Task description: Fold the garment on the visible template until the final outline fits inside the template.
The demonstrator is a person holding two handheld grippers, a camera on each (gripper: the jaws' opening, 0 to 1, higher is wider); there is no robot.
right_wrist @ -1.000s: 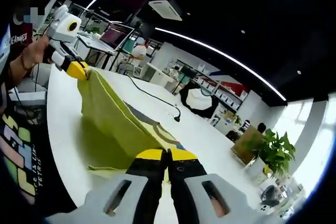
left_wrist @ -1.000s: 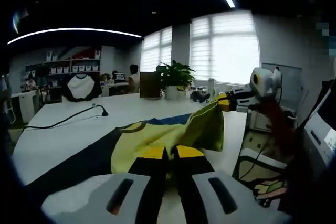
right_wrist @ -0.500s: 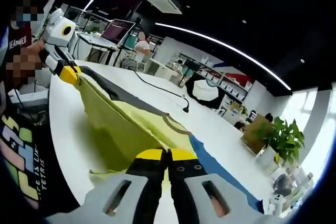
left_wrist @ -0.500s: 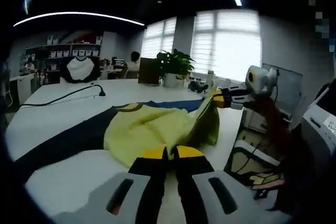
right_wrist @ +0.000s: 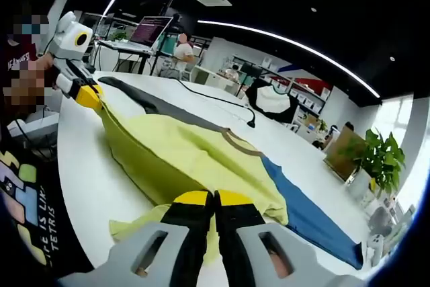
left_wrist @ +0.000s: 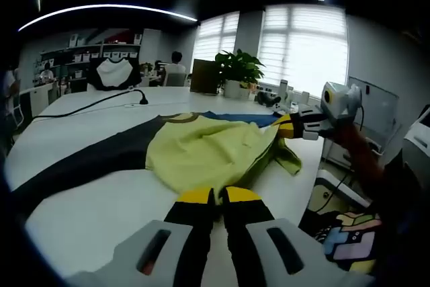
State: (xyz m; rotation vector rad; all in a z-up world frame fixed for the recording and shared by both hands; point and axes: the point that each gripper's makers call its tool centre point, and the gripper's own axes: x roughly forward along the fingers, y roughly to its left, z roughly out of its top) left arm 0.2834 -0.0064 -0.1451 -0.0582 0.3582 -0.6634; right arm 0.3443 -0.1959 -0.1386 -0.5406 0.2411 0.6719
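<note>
Two handheld grippers are holding a yellow-green garment [left_wrist: 208, 156] by one edge over a white table [left_wrist: 87, 213], the fabric running in a taut fold between them. In the left gripper view, the left gripper [left_wrist: 213, 196] is pinching the near hem with its yellow-tipped jaws closed on the cloth, and the garment is spreading directly ahead of those jaws, with a blue panel [left_wrist: 238, 117] at its far end. Ahead and to the right of them, the right gripper [left_wrist: 287, 128] is gripping another corner. A long dark band [left_wrist: 87, 166] is stretching away to the left across the tabletop.

In the right gripper view, the right gripper [right_wrist: 213, 198] is clamping the garment [right_wrist: 181, 159] with its jaws together, and the left gripper [right_wrist: 89, 96] is holding the far end up and to the left. The garment's long axis is running left to right across the table [right_wrist: 87, 179], the blue panel [right_wrist: 306, 223] trailing to the right of the jaws.

A potted plant [left_wrist: 236, 75] is standing at the table's far side, with a black cable [left_wrist: 87, 103] lying nearby.
</note>
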